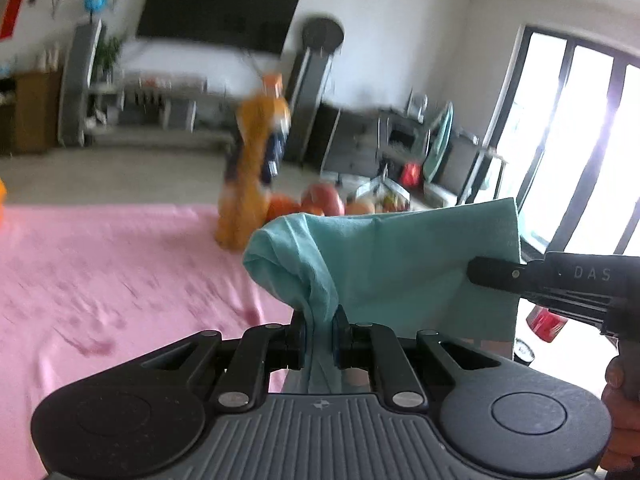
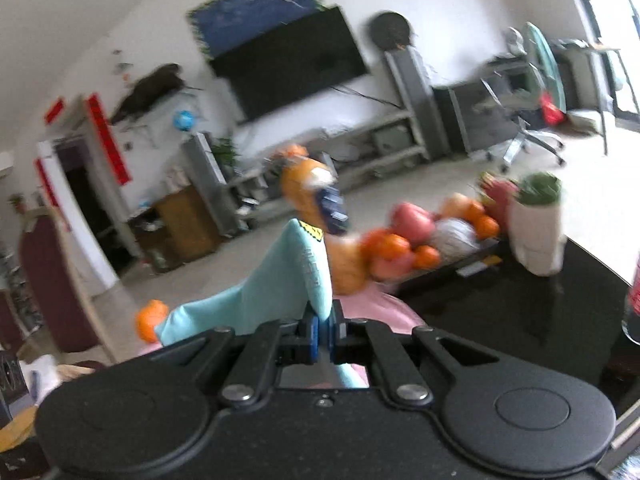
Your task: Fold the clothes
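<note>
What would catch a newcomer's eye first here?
The teal garment, lifted above the pink sheet and pinched in the left hand-held gripper and the right hand-held gripper. Behind it stands an orange giraffe toy at the sheet's far edge, with a pile of fruit to its right.

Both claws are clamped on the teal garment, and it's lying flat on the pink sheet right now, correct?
Not flat. The left wrist view shows the teal garment lifted above the pink sheet, hanging between the left claw and the right claw. Both are clamped on it.
</note>
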The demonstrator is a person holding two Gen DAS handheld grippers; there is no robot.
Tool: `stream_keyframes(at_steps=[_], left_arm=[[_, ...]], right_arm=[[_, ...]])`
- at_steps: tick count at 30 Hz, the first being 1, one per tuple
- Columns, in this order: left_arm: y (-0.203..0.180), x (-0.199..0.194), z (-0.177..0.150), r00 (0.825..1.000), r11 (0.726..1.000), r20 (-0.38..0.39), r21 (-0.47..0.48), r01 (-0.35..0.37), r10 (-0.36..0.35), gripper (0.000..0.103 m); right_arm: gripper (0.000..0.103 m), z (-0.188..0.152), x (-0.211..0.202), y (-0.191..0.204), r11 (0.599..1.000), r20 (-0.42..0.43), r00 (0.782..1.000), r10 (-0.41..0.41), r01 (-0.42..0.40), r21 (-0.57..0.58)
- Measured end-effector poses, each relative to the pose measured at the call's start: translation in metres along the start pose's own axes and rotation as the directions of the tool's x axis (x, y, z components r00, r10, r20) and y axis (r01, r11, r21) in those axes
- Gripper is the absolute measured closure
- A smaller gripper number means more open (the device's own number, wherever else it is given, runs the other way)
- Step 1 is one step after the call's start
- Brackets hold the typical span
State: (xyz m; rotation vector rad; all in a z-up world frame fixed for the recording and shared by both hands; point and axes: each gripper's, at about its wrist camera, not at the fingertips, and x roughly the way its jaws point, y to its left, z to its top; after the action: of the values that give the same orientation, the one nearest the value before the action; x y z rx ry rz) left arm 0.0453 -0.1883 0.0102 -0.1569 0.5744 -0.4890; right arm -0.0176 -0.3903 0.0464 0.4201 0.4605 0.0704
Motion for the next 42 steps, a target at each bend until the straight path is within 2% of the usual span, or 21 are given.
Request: stream_keyframes(at_steps=[7, 8, 10, 11, 12, 13, 15, 18, 20, 22, 25, 26, 27, 29, 32, 34, 35, 38, 42], left_arm=[[0.004, 0.085, 0.013, 0.997, 0.999, -0.070, -0.006, -0.043, 0.042, 0.093], [0.007, 0.097, 0.015, 0.996, 0.999, -0.076, -0.008, -0.053, 0.052, 0.090], [0.014, 0.124, 0.015, 0.990, 0.995, -0.105, -0.015, -0.097, 0.095, 0.076], [0.019, 0.133, 0.014, 0.984, 0.991, -0.124, -0.017, -0.132, 0.129, 0.072], [0.027, 0.140, 0.013, 0.977, 0.986, -0.141, -0.020, -0.165, 0.161, 0.072], [0.036, 0.141, 0.013, 0.972, 0.981, -0.148, -0.028, -0.190, 0.184, 0.073], [0.055, 0.134, 0.011, 0.967, 0.975, -0.150, -0.054, -0.216, 0.206, 0.072], [0.069, 0.113, 0.005, 0.964, 0.973, -0.169, -0.068, -0.221, 0.207, 0.072], [0.072, 0.098, 0.000, 0.961, 0.974, -0.190, -0.065, -0.215, 0.199, 0.072], [0.064, 0.086, -0.008, 0.961, 0.984, -0.231, -0.048, -0.169, 0.154, 0.072], [0.044, 0.072, -0.019, 0.949, 0.993, -0.295, -0.001, -0.115, 0.110, 0.072], [0.036, 0.068, -0.022, 0.943, 0.994, -0.315, 0.021, -0.103, 0.104, 0.071], [0.028, 0.069, -0.026, 0.938, 0.995, -0.331, 0.038, -0.093, 0.100, 0.068], [0.014, 0.075, -0.035, 0.931, 0.995, -0.353, 0.065, -0.075, 0.093, 0.059], [-0.004, 0.086, -0.051, 0.915, 0.994, -0.393, 0.101, -0.048, 0.084, 0.061], [-0.004, 0.097, -0.063, 0.894, 0.993, -0.436, 0.105, -0.059, 0.099, 0.064], [-0.002, 0.099, -0.067, 0.886, 0.991, -0.449, 0.113, -0.077, 0.120, 0.068], [0.003, 0.091, -0.070, 0.871, 0.982, -0.459, 0.147, -0.122, 0.177, 0.064], [-0.002, 0.057, -0.058, 0.874, 0.978, -0.445, 0.153, -0.139, 0.194, 0.061]], right_arm=[[0.098, 0.009, 0.090, -0.063, 0.996, -0.107, 0.993, -0.050, 0.057, 0.066], [0.098, 0.009, 0.102, -0.068, 0.996, -0.115, 0.992, -0.053, 0.061, 0.068], [0.097, 0.009, 0.124, -0.079, 0.996, -0.123, 0.991, -0.058, 0.067, 0.065], [0.091, 0.009, 0.134, -0.084, 0.996, -0.128, 0.990, -0.061, 0.070, 0.064], [0.071, 0.008, 0.141, -0.088, 0.995, -0.138, 0.988, -0.072, 0.081, 0.059], [0.063, 0.007, 0.142, -0.090, 0.993, -0.148, 0.984, -0.099, 0.108, 0.051], [0.057, 0.006, 0.135, -0.094, 0.986, -0.155, 0.976, -0.152, 0.159, 0.040], [0.047, 0.004, 0.106, -0.100, 0.982, -0.128, 0.976, -0.173, 0.181, 0.053], [0.047, 0.001, 0.087, -0.103, 0.973, -0.137, 0.973, -0.185, 0.201, 0.112], [0.047, -0.004, 0.071, -0.109, 0.953, -0.159, 0.976, -0.146, 0.182, 0.242], [0.047, -0.021, 0.048, -0.113, 0.903, -0.155, 0.988, 0.018, 0.051, 0.427], [0.050, -0.030, 0.043, -0.111, 0.891, -0.155, 0.987, 0.043, 0.032, 0.454], [0.062, -0.039, 0.042, -0.110, 0.886, -0.170, 0.984, 0.052, 0.032, 0.462], [0.079, -0.056, 0.051, -0.108, 0.891, -0.240, 0.970, 0.043, 0.071, 0.449], [0.079, -0.078, 0.083, -0.117, 0.890, -0.398, 0.918, 0.000, 0.181, 0.418], [0.080, -0.090, 0.098, -0.124, 0.888, -0.484, 0.873, -0.055, 0.264, 0.376], [0.087, -0.093, 0.099, -0.127, 0.884, -0.497, 0.866, -0.063, 0.279, 0.374], [0.090, -0.094, 0.088, -0.133, 0.867, -0.486, 0.871, -0.076, 0.298, 0.399], [0.087, -0.094, 0.063, -0.123, 0.861, -0.451, 0.873, -0.187, 0.367, 0.353]])
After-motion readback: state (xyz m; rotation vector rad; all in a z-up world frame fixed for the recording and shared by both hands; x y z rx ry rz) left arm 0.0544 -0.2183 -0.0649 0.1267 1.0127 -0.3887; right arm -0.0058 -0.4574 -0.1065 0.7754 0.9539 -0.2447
